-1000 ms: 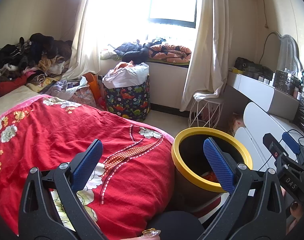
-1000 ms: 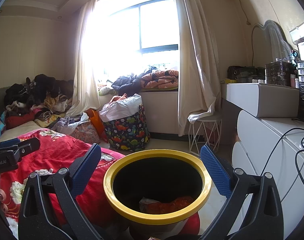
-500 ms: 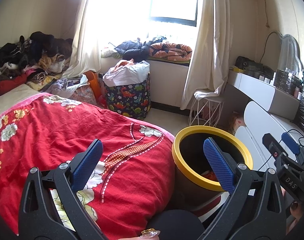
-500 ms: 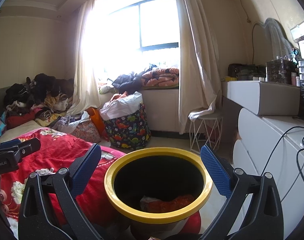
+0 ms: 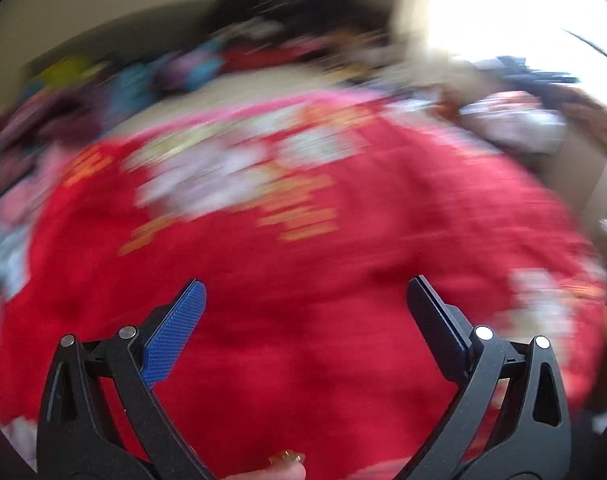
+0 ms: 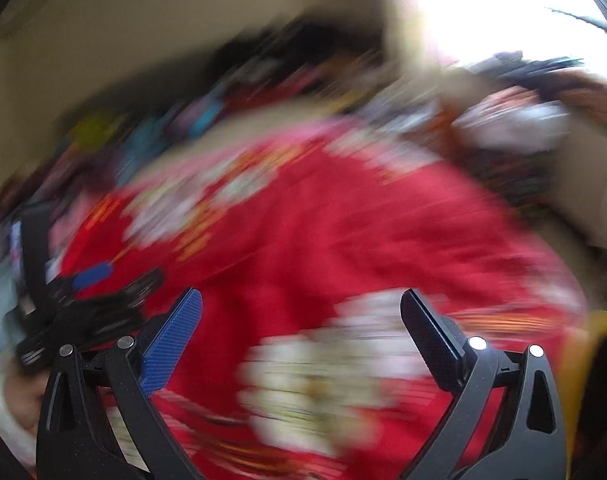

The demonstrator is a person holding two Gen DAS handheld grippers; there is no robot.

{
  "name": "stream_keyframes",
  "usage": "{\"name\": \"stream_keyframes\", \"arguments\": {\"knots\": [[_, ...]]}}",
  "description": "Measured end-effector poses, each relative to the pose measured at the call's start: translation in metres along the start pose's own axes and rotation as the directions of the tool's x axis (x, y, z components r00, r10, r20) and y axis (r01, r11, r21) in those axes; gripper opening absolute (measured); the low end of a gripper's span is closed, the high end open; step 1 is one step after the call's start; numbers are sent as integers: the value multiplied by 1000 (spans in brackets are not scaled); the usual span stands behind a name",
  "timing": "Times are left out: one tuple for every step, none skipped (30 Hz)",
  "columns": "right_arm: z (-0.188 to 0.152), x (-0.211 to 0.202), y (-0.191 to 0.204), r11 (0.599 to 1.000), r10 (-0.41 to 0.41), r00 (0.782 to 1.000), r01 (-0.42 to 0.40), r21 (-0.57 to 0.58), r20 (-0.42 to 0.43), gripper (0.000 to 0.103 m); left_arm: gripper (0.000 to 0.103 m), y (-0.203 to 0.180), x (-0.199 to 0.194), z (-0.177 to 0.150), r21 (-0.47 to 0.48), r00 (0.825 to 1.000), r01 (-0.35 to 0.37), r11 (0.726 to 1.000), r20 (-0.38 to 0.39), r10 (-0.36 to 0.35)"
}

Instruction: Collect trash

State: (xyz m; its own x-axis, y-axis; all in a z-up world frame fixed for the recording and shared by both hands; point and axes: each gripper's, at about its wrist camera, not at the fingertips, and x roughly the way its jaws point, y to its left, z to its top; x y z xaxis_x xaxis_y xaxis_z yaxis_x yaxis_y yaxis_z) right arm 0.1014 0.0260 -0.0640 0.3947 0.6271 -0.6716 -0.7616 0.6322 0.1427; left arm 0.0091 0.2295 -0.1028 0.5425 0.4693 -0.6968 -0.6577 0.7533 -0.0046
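Blurred red quilt (image 5: 343, 280) covered the bed below a bright window (image 5: 523, 0). My left gripper (image 5: 305, 312) and right gripper (image 6: 301, 320) had jaws wide, empty. Only the right view caught the bin (image 6: 583, 344) at its right edge.

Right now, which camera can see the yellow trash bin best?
The right wrist view. A blurry piece of the yellow bin rim shows at its right edge, beside the red blanket. The left wrist view shows only a faint yellowish smear at its right edge, too blurred to be sure.

Bed (image 5: 231, 92) under a red floral quilt (image 5: 343, 248); clothes (image 5: 263, 40) heaped behind.
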Motion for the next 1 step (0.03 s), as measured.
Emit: {"name": "stream_keyframes", "arguments": {"knots": [[6, 33, 25, 997, 57, 996, -60, -39, -68, 97, 92, 27, 11, -2, -55, 999, -42, 998, -22, 40]]}}
